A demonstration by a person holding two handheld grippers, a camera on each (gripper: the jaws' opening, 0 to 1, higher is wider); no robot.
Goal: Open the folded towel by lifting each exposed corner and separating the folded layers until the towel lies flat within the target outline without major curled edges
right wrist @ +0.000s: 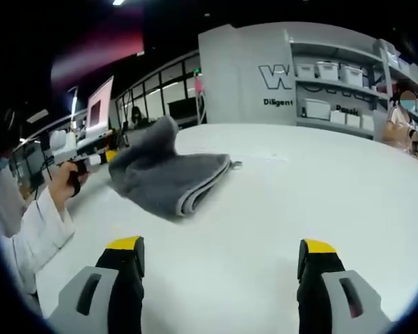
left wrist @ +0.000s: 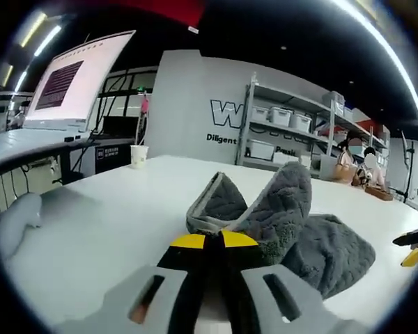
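A grey folded towel [right wrist: 171, 174] lies on the white table [right wrist: 279, 209]; one corner of it is lifted into a hump at its left end. In the left gripper view the towel [left wrist: 285, 223] rises right in front of my left gripper [left wrist: 213, 241], whose yellow-tipped jaws are shut on a raised fold of it. The left gripper [right wrist: 90, 158] also shows from the right gripper view, held in a person's hand at the towel's left end. My right gripper [right wrist: 221, 254] hovers over bare table, nearer than the towel, jaws wide apart and holding nothing.
A paper cup [left wrist: 138, 154] stands at the table's far edge. Shelving with white bins [left wrist: 285, 125] lines the back wall. A person in a white sleeve [right wrist: 35, 229] is at the left. The other gripper's yellow tip [left wrist: 412, 256] shows at the right.
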